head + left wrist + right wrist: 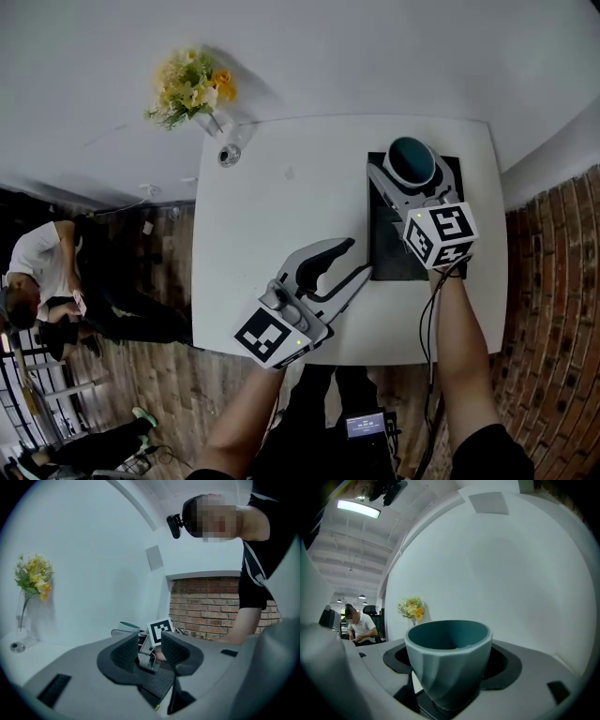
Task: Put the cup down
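Grey and nearest the person, the left gripper (358, 259) lies level at about 6 o'clock on the white table (272, 206). Its jaws stand apart with nothing between them, and the lower tip reaches the near left corner of a black mat (392, 246).

Beyond it, at about 1 o'clock on the table, the right gripper (411, 174) holds the cup (411, 159) over the far end of that mat, with its jaws spread wide and the dark pads closed on the cup's lower sides. Whether the base touches the mat cannot be told.

The cup (449, 660) is matte teal, darker inside. It has a thick rounded rim and an outer wall cut into broad flat facets that narrow toward the foot; no handle shows. It stands upright with its mouth facing up and its long axis vertical, not tilted.

Farther off, at about 11 o'clock by the table's far left corner, yellow and orange flowers (192, 89) stand in a clear glass vase (228, 155) against the white wall.
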A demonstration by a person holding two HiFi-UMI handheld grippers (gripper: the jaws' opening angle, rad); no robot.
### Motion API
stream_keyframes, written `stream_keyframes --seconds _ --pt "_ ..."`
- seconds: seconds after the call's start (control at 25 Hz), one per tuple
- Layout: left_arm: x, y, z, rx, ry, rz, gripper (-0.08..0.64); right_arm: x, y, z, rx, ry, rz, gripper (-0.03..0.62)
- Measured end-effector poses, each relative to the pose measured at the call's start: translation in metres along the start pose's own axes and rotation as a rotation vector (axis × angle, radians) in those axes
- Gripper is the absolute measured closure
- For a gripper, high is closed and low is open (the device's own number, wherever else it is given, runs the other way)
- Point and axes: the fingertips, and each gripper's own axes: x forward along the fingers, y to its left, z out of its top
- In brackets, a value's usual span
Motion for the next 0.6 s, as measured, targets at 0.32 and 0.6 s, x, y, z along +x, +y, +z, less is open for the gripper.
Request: stream_keyframes --seconds 0.32,0.6 --pt "-0.002 0.002 -0.007 -0.007 0.010 0.001 0.403 0.005 0.004 0.001 -0.039 -0.010 0.010 0.193" --pt "-0.003 0.004 -0.002 -0.008 -0.005 0.005 0.403 0.006 0.007 0.001 -0.075 -0.049 0.011 0.192"
